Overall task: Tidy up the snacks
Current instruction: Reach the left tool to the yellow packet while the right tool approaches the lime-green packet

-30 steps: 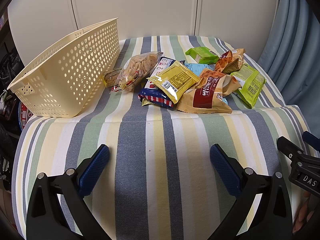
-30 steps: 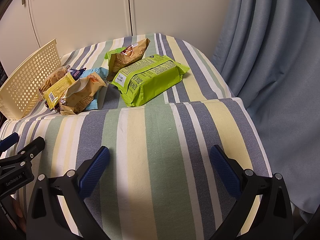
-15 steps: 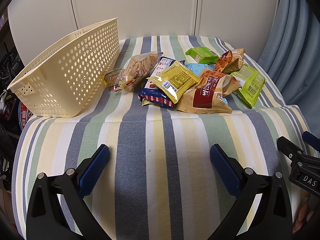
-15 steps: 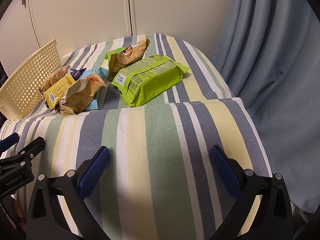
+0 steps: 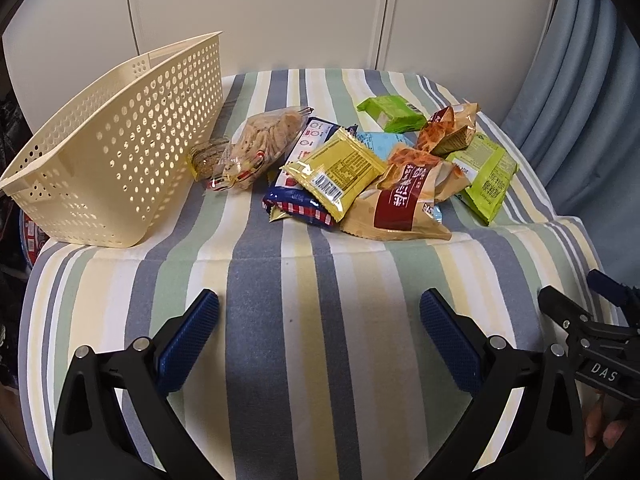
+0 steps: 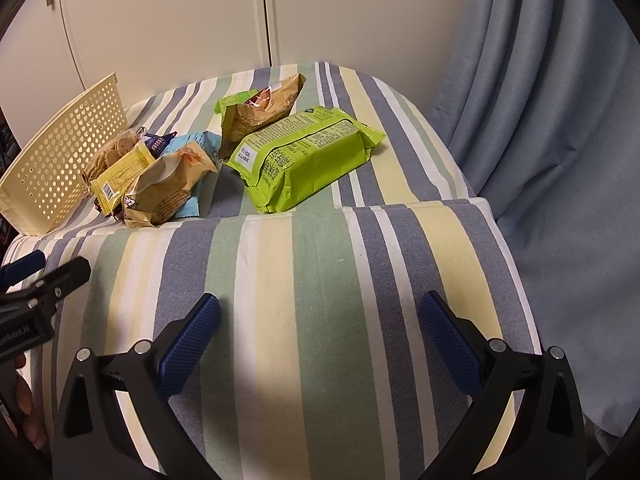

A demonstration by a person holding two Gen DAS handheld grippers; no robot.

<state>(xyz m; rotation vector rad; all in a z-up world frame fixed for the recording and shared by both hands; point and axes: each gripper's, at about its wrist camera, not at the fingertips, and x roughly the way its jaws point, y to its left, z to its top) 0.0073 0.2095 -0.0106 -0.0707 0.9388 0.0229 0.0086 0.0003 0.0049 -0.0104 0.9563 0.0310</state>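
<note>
A cream perforated basket (image 5: 116, 160) stands at the left of a striped surface (image 5: 304, 320), also seen as the basket (image 6: 60, 160) in the right wrist view. A pile of snack packs lies beyond both grippers: a clear cracker bag (image 5: 260, 148), a yellow pack (image 5: 336, 174), a tan chip bag (image 5: 404, 204), a lime pack (image 5: 486, 180). The large lime pack (image 6: 304, 160) is the nearest one in the right wrist view. My left gripper (image 5: 319, 320) and right gripper (image 6: 319, 320) are both open, empty, well short of the snacks.
White cabinet doors (image 5: 260, 16) rise behind the surface. A blue curtain (image 6: 552, 120) hangs along the right side. The striped cover has a fold ridge (image 6: 360, 210) in front of the pile. Dark clutter (image 5: 12, 240) sits left of the basket.
</note>
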